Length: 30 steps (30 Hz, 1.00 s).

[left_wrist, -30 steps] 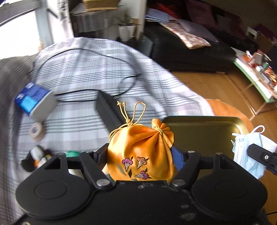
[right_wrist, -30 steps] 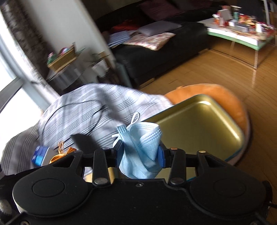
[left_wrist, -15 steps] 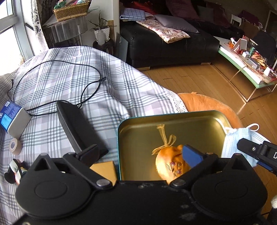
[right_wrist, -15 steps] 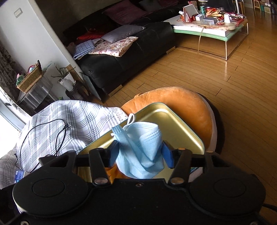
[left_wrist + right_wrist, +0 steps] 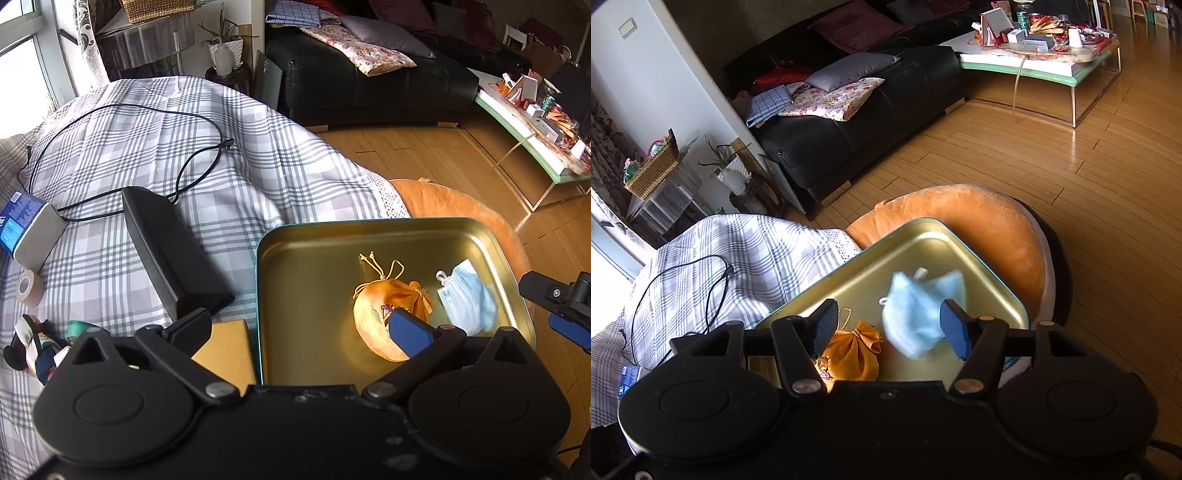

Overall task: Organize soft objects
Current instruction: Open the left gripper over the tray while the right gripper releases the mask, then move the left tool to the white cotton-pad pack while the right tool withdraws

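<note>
A gold metal tray (image 5: 314,236) rests on an orange cushion (image 5: 443,199). An orange drawstring pouch (image 5: 373,314) with flower embroidery lies in the tray, and a blue face mask (image 5: 467,302) lies to its right. My left gripper (image 5: 299,328) is open and empty above the tray's near edge. My right gripper (image 5: 890,330) is open above the tray (image 5: 960,243); the mask (image 5: 919,306), blurred, is between and below its fingers, with the pouch (image 5: 855,354) to its left.
A plaid-covered bed (image 5: 147,147) holds a black box (image 5: 162,247), a black cable (image 5: 122,110), a blue-white carton (image 5: 26,225), a tape roll (image 5: 31,288) and small items (image 5: 33,347). A black sofa (image 5: 868,110) and cluttered coffee table (image 5: 1041,48) stand beyond on wood floor.
The left gripper opened and dropped the pouch into the tray. The right gripper then opened and let the mask go; it now lies in the tray beside the pouch.
</note>
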Available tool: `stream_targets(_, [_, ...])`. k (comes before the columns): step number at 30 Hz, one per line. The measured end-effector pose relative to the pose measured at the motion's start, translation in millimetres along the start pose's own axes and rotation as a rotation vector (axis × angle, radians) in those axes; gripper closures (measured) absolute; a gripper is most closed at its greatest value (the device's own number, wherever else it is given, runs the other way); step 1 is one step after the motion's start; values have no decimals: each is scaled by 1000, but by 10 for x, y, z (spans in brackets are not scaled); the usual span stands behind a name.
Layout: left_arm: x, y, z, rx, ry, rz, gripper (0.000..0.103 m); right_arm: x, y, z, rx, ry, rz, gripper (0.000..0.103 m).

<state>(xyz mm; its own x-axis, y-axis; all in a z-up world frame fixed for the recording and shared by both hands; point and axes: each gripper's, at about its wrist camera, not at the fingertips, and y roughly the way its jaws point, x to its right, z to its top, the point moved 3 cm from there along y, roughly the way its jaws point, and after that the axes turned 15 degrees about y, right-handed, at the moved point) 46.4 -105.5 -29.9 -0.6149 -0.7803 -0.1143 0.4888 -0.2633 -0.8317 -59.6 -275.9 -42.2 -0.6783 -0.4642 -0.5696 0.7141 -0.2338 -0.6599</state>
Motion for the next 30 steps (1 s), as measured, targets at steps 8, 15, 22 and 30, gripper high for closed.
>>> stream_targets(8, [-38, -42, -56, -1, -12, -1, 0, -77, 16, -82, -29, -36, -15, 44])
stream_targets(15, [-119, -68, -200, -31, -45, 5, 0, -118, -14, -132, -33, -60, -29, 44])
stream_targets(22, [-209, -137, -371, -60, -79, 11, 0, -178, -79, -205, -37, -90, -32, 44])
stream_targets(30, [-462, -278, -599, -68, -130, 53, 0, -311, -197, -326, -35, -136, -12, 44])
